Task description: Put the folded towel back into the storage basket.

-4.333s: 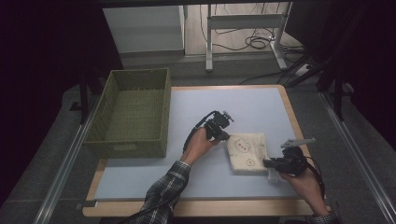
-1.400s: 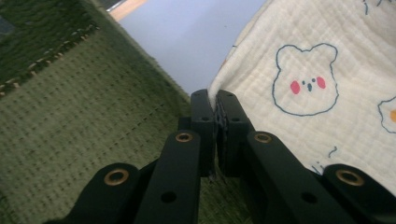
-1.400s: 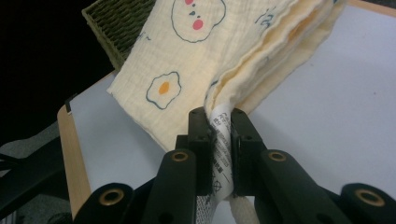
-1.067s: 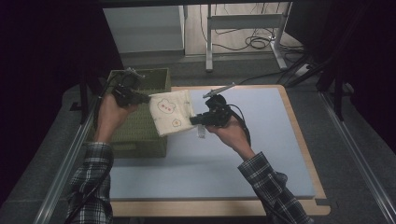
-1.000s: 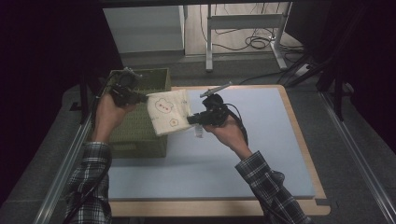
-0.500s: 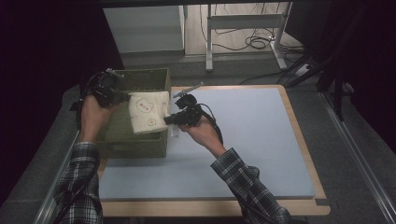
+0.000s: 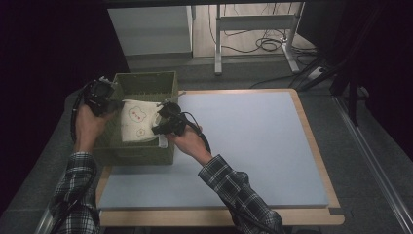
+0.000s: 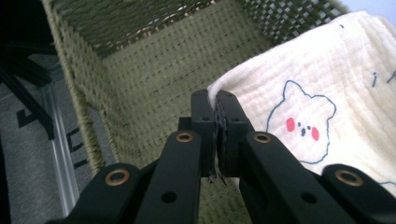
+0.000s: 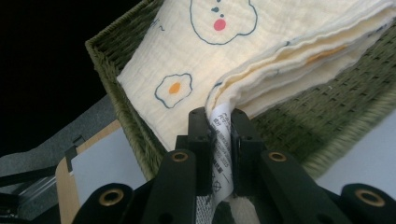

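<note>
A: Two tools on one folded cloth (image 7: 138, 121), and it hangs right over the green basket (image 7: 146, 84). The left tool (image 7: 113, 105) has one corner, the right tool (image 7: 160, 127) has the opposite side.

B: Look along the left tool (image 8: 215, 105): the black jaws are pressed together on a thin edge of the cloth (image 8: 322, 93). You can see the bear face with red cheeks printed just beside the pinch.

A: And behind it, the woven wall of the basket (image 8: 154, 74), so that corner sits inside the rim.

B: Over on the right tool (image 9: 219, 116), the jaws pinch the white care label (image 9: 220, 140) together with the corner of the layers. The cloth (image 9: 243, 51) fans out in several folds above the jaws, with a fried egg print and part of a bear.

A: From above, the cloth is stretched between the two tools, tilted, its lower edge down inside the basket near the front wall.

B: The basket stands at the left end of the tabletop (image 7: 253, 141), on the blue mat. The person's sleeves are plaid, and both forearms come in from the bottom.

A: The right hand (image 7: 187, 141) is just past the basket's right wall, the left hand (image 7: 87, 124) is at its outer left side.
</note>
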